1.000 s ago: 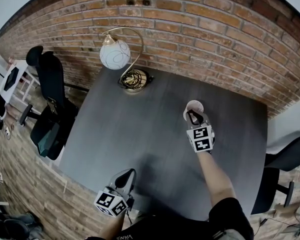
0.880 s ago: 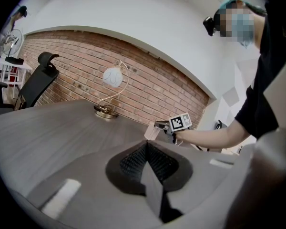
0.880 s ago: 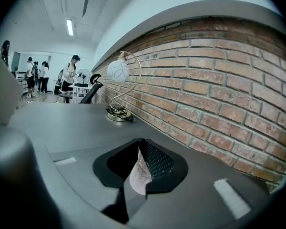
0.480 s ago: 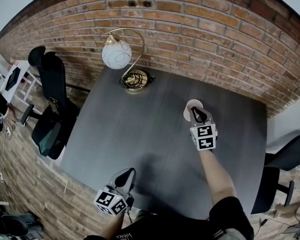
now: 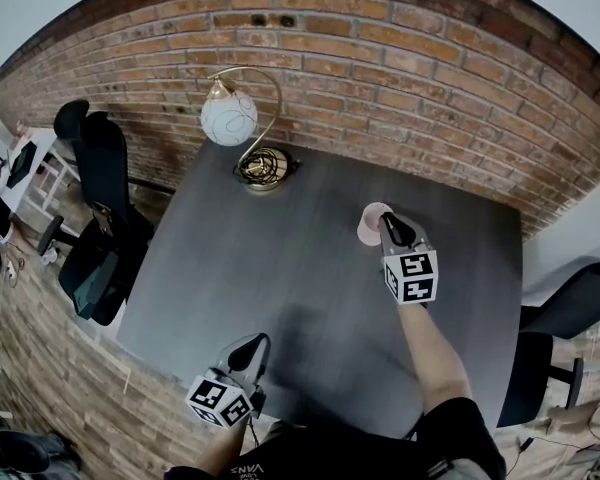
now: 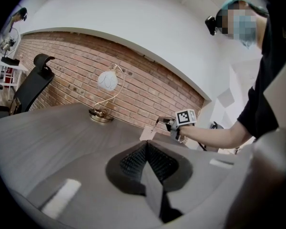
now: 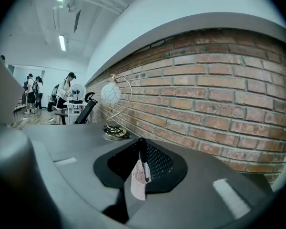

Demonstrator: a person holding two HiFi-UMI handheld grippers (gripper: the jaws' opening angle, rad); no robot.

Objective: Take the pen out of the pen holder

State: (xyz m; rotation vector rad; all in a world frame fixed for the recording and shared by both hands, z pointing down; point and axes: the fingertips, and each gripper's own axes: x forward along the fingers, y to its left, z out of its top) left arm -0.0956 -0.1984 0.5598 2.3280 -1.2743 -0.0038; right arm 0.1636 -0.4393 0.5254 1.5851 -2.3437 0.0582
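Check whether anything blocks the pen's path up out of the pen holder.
Nothing visible does. The right gripper is shut on the pen above the pink pen holder, with open air overhead. The lamp stands well off to the left in the head view.

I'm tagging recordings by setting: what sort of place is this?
Probably an office or shared workspace: a dark table stands by a brick wall, a black office chair sits beside it, and a globe lamp is on the table.
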